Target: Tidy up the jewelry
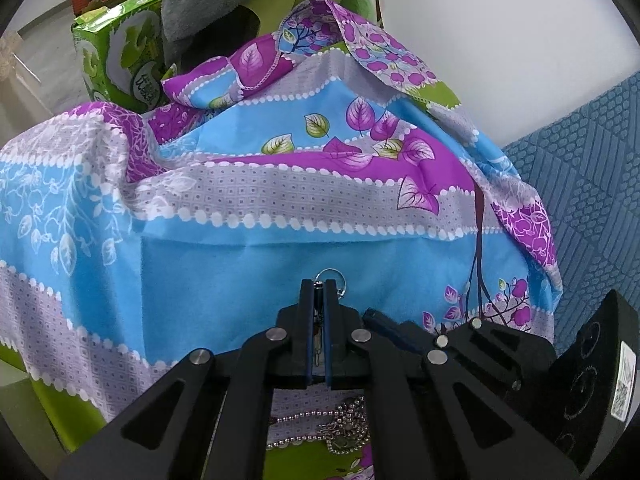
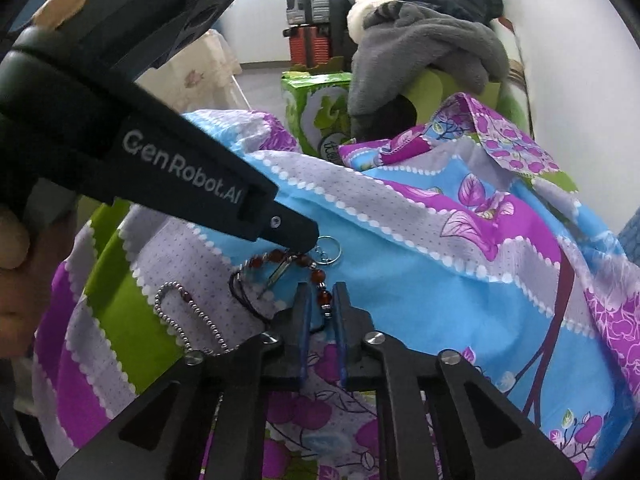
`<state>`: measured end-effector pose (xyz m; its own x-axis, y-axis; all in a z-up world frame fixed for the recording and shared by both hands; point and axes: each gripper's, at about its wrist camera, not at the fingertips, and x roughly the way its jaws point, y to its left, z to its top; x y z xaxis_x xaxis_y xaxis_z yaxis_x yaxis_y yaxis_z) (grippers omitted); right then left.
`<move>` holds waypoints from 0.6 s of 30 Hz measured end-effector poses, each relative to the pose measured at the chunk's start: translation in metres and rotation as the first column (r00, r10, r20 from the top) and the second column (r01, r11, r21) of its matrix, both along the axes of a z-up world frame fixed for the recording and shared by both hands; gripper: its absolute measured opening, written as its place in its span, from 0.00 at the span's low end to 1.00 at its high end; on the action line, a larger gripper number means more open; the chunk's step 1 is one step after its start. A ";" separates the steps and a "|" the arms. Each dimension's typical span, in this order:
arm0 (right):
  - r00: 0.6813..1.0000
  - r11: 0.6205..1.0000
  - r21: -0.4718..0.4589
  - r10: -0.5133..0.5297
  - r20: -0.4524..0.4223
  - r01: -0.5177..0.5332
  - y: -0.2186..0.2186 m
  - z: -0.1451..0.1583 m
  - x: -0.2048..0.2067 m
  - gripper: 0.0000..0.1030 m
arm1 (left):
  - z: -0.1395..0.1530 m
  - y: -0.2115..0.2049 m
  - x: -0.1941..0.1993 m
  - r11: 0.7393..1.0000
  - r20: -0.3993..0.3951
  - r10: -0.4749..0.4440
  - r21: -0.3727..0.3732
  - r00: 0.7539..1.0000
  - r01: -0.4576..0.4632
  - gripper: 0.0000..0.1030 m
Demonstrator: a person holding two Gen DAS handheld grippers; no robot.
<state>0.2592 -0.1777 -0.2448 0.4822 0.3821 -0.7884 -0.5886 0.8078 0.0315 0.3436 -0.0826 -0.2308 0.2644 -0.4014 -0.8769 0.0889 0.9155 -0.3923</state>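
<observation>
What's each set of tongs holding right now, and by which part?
Left tongs are shut on the keychain's metal pendant, just below its ring. Right tongs straddle the red bead strand near its lower end, narrow gap; grip cannot be told.
</observation>
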 end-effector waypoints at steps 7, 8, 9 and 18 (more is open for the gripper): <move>1.000 0.999 -0.034 -0.019 -0.005 0.018 0.000 0.004 -0.008 0.05 | 0.010 0.006 -0.005 1.000 0.026 0.005 -0.001 1.000 -0.005 0.03; 1.000 0.999 -0.039 -0.026 -0.008 0.026 -0.001 0.004 -0.009 0.05 | 0.013 0.008 -0.006 1.000 0.032 0.010 -0.003 0.999 -0.010 0.03; 0.999 0.999 -0.035 -0.037 -0.022 0.036 -0.003 0.004 -0.010 0.05 | 0.015 0.010 -0.007 1.000 0.036 0.013 -0.006 0.999 -0.013 0.03; 0.994 0.994 0.016 -0.104 -0.009 0.105 -0.015 0.030 -0.021 0.05 | 0.034 0.023 -0.021 1.000 0.074 0.020 0.006 0.997 -0.020 0.03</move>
<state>0.2384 -0.1924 -0.2147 0.5139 0.3425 -0.7865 -0.5006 0.8643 0.0493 0.3224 -0.0597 -0.1964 0.3363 -0.3893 -0.8575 0.0991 0.9201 -0.3788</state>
